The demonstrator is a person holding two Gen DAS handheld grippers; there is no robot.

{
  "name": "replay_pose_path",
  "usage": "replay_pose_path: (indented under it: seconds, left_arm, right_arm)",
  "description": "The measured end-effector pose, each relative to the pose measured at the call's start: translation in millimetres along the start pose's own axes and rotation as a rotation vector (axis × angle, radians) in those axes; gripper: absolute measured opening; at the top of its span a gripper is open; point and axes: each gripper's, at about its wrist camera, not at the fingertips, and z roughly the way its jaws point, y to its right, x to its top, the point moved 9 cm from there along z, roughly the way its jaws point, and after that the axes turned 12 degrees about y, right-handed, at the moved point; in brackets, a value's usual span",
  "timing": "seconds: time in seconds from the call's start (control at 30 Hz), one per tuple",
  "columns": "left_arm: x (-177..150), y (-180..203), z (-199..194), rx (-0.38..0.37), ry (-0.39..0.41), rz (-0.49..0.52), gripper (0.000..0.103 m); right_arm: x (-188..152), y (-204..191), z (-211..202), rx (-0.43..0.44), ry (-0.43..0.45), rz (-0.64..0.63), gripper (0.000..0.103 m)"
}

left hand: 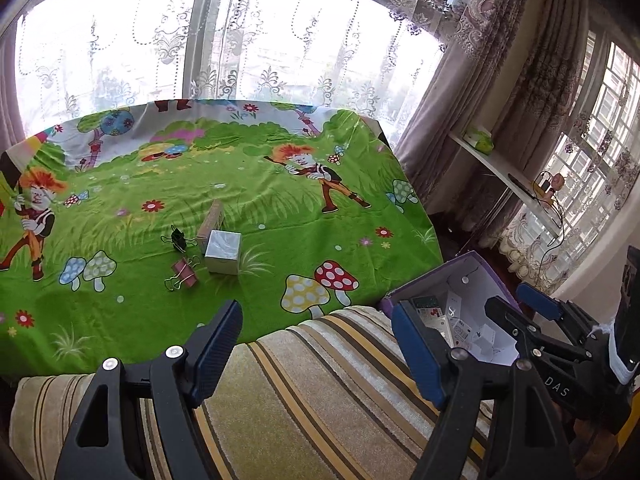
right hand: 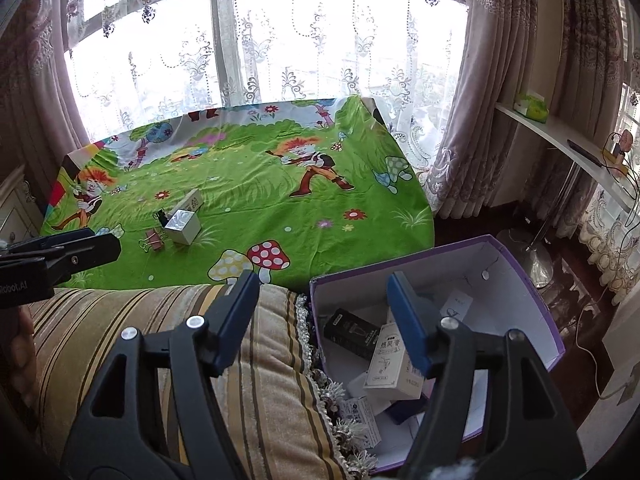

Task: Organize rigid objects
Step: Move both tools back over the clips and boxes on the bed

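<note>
Bright daylight floods through a wide window (left hand: 224, 48) hung with lace sheers and heavy patterned drapes (right hand: 500, 100); a white shelf (right hand: 560, 140) runs along the right wall above what looks like dark flooring (right hand: 472, 224).

Green cartoon sheet (left hand: 280, 216) spread flat, printed with mushrooms, flowers and red-haired figures. Striped cushion (left hand: 320, 392) in front of it, fringed along one edge. Lace curtain (left hand: 256, 52) across the bright window behind. Patterned drapes (right hand: 480, 120) at the right. White shelf (right hand: 560, 136) beyond, bearing a green packet (right hand: 532, 106) and cables.
</note>
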Motion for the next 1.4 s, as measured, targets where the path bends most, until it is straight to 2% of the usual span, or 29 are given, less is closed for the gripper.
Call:
replay_pose_path:
  seconds: [0.37, 0.67, 0.93, 1.07, 1.17, 1.4]
  left_arm:
    - [14.7, -79.2, 12.8, 0.078, -0.064, -0.123, 0.078]
    - [12.3, -129.7, 35.1, 0.113, -0.148, -0.264, 0.078]
    - [1.5, -153.8, 68.5, 0.105, -0.235, -0.351, 0.077]
    - [-8.2, -159.5, 86.8, 0.084, -0.279, -0.376, 0.072]
    - [-14.4, -160.3, 99.6, 0.069, -0.305, -0.381, 0.068]
    - [-16.3, -159.2, 120.4, 0.044, -0.317, -0.363, 0.065]
  right_arm:
    - [17.4, -44.2, 22.1, 0.082, -0.014, -0.116, 0.075]
    - [25.4, -81.3, 52.1, 0.166, -0.08, -0.158, 0.076]
    - [23.0, -122.9, 82.5, 0.243, -0.134, -0.227, 0.077]
    - [13.3, -143.9, 103.9, 0.276, -0.187, -0.28, 0.077]
    - [3.9, -159.2, 119.0, 0.308, -0.229, -0.31, 0.077]
    - [-5.8, -178.9, 150.0, 0.307, -0.268, -0.376, 0.077]
